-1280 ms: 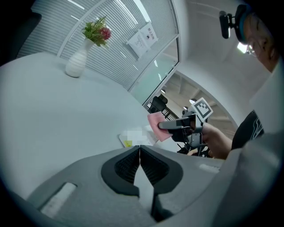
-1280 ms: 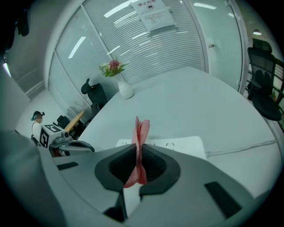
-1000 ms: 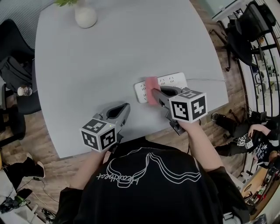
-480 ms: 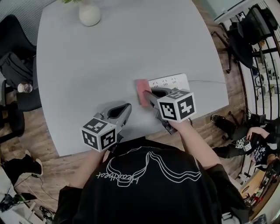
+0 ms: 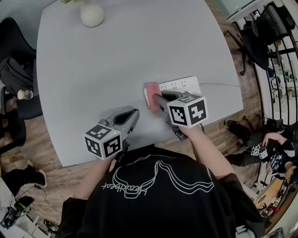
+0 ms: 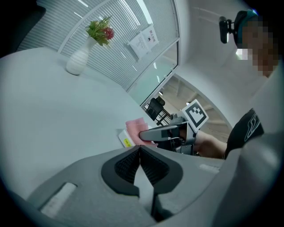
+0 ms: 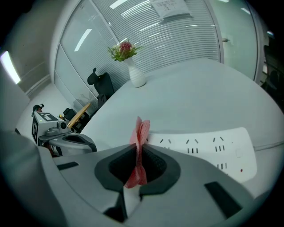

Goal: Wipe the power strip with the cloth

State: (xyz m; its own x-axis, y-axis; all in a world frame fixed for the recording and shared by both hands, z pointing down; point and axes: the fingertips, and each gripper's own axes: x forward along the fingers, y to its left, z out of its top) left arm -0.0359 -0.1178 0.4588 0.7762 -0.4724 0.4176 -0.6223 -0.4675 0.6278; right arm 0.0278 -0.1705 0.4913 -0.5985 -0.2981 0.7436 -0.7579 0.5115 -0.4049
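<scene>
A white power strip [image 5: 182, 85] lies on the grey table [image 5: 121, 51] near its front right edge, its cable running off to the right. My right gripper [image 5: 158, 99] is shut on a folded pink cloth [image 5: 152, 94], which rests on the strip's left end. In the right gripper view the pink cloth [image 7: 139, 146] stands pinched between the jaws, with the power strip [image 7: 208, 144] stretching to the right. My left gripper [image 5: 128, 118] hovers by the table's front edge, left of the strip, jaws shut with nothing between them. In the left gripper view the pink cloth [image 6: 136, 129] covers the strip's end [image 6: 125, 139].
A white vase [image 5: 91, 14] with a plant stands at the table's far left. Black office chairs [image 5: 14, 69] stand on the wooden floor to the left and at the far right [image 5: 260, 37]. Another person's hands [image 5: 267, 148] show at the lower right.
My right gripper drew the pink cloth leftward along the strip, from its middle to its left end. The left gripper has barely moved.
</scene>
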